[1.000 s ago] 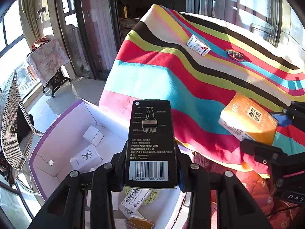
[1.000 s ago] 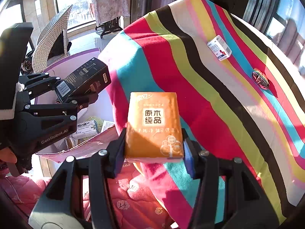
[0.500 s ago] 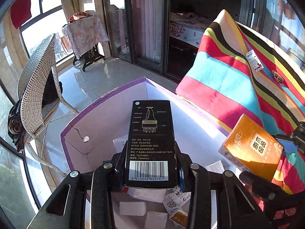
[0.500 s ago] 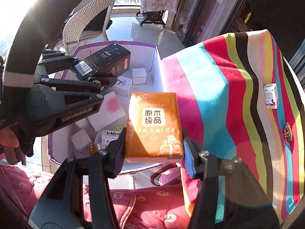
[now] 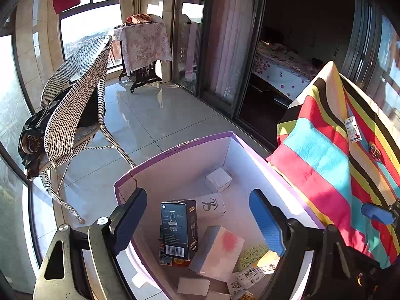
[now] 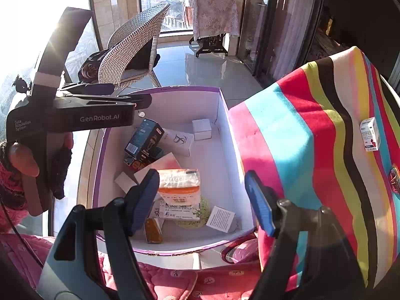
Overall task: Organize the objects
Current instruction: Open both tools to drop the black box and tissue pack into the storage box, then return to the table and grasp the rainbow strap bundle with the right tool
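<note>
A: Both loads have left the tongs since half a second ago. The left tongs gape wide with nothing between them, and the black box they held now sits inside the purple-rimmed carton, leaning on the boxes beneath it.

B: And the right tongs?

A: Spread apart too, above the carton. The orange tissue pack lies in the carton's near half, on top of a white printed box.

B: What is the room like?

A: Glossy grey floor tiles, tall windows with low sun, a woven chair at far left with dark clothing draped over it, and a small cloth-covered table behind that. A striped cloth in red, cyan, yellow and black covers the worktop on the right; a small white carton lies on it.

B: How does the black box look?

A: Tall, dark, with a white line drawing on its face, a barcode at its near end and an orange label on one side.
</note>
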`<state>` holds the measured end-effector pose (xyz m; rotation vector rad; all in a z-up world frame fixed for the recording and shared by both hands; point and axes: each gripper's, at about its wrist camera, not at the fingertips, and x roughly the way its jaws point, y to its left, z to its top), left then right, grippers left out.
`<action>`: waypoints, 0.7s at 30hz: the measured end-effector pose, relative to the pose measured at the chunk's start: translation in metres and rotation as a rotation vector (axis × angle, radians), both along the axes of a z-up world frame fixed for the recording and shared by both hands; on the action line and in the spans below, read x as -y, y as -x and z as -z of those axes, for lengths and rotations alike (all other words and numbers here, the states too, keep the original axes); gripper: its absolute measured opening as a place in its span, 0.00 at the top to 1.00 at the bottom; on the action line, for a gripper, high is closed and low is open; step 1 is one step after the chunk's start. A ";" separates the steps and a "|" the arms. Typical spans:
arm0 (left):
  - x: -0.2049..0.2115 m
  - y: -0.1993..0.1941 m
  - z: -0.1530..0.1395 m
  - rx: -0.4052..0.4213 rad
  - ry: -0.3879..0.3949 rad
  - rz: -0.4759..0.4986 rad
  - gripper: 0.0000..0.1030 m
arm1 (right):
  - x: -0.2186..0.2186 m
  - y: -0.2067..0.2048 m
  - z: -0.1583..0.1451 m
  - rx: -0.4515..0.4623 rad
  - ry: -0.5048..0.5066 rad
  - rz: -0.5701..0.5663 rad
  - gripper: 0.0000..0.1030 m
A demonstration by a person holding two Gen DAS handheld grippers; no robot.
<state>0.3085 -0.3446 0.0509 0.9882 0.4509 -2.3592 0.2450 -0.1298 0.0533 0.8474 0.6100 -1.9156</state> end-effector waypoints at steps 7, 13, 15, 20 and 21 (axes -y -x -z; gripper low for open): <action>-0.043 0.038 0.003 0.005 -0.045 0.143 0.17 | -0.100 0.096 0.000 0.049 0.044 0.378 0.22; -0.132 0.117 -0.003 0.022 -0.048 0.410 0.17 | -0.184 0.182 0.000 0.070 0.038 0.658 0.22; -0.165 0.147 -0.006 0.020 -0.033 0.493 0.17 | -0.202 0.211 0.003 0.078 0.034 0.712 0.21; -0.228 0.215 0.008 0.087 0.064 0.588 0.17 | -0.239 0.291 0.023 0.174 0.060 0.857 0.20; -0.234 0.224 0.011 0.097 0.053 0.599 0.17 | -0.242 0.307 0.028 0.198 0.064 0.883 0.20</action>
